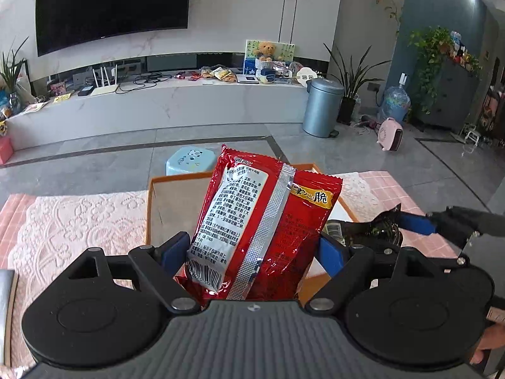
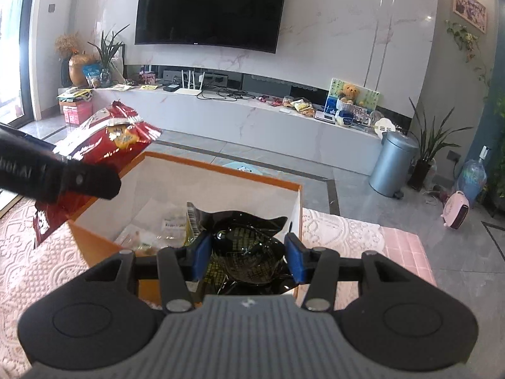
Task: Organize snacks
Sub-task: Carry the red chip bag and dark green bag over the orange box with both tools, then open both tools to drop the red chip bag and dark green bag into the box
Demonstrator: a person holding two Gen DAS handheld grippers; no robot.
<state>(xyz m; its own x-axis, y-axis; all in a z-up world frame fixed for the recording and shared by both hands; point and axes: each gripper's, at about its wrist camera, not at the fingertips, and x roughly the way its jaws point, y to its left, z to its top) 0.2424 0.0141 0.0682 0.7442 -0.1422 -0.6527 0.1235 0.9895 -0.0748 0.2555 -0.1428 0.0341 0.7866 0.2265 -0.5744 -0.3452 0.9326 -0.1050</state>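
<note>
My left gripper (image 1: 252,249) is shut on a red snack bag (image 1: 262,221) with a silver seam, held upright above the near edge of an orange-rimmed box (image 1: 151,189). The red bag also shows in the right wrist view (image 2: 94,145), at the box's left rim. My right gripper (image 2: 247,255) is shut on a black snack bag (image 2: 249,243) with yellow print, held over the box's (image 2: 221,164) inside. It also shows in the left wrist view (image 1: 382,224). Several clear-wrapped snacks (image 2: 157,230) lie on the box floor.
The box stands on a table with a pink lace cloth (image 1: 69,227). A light blue stool (image 1: 189,159) stands on the floor behind it. A grey bin (image 2: 394,164), plants and a white TV bench (image 2: 252,117) are farther back.
</note>
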